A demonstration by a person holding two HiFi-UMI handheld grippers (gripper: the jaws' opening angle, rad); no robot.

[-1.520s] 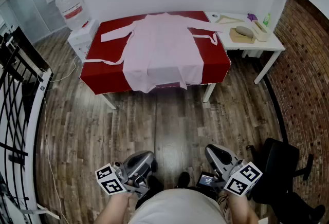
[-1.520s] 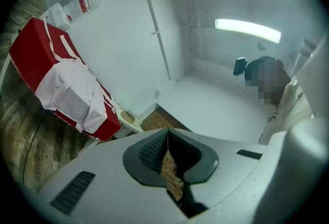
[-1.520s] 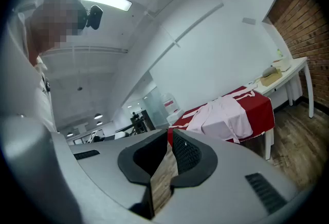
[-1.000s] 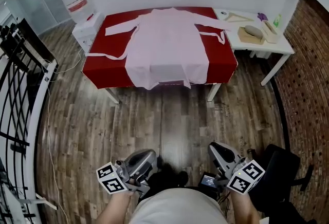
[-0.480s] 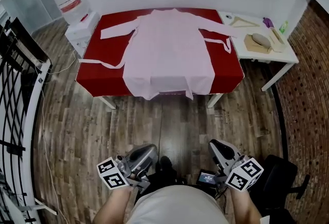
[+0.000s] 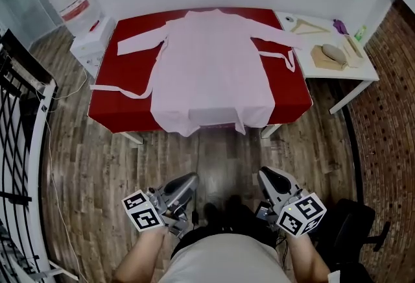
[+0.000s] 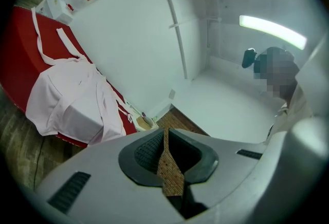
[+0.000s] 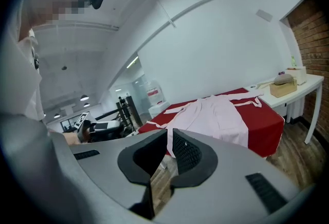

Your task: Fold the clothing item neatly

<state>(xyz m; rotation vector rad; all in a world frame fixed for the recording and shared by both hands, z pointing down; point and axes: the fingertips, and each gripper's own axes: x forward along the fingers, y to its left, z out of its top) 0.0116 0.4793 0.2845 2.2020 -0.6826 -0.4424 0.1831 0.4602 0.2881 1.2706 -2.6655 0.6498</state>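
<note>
- The left gripper (image 6: 189, 180) is held low, just in front of the person's torso (image 6: 224, 261), nose toward the table (image 6: 123, 71). Its jaws are closed together with nothing between them.
- The right gripper (image 6: 265, 175) sits beside it, about level with it and a little apart, angled slightly inward. Its jaws are likewise pressed shut and empty.
- Both marker cubes face up toward the head camera, close to the body.
- The pink robe (image 6: 211, 67) lies spread flat on the red-covered table, sleeves out to both sides, hem hanging over the near edge.
- Bare wooden floor (image 6: 214, 148) separates both grippers from the table; neither touches the robe.
</note>
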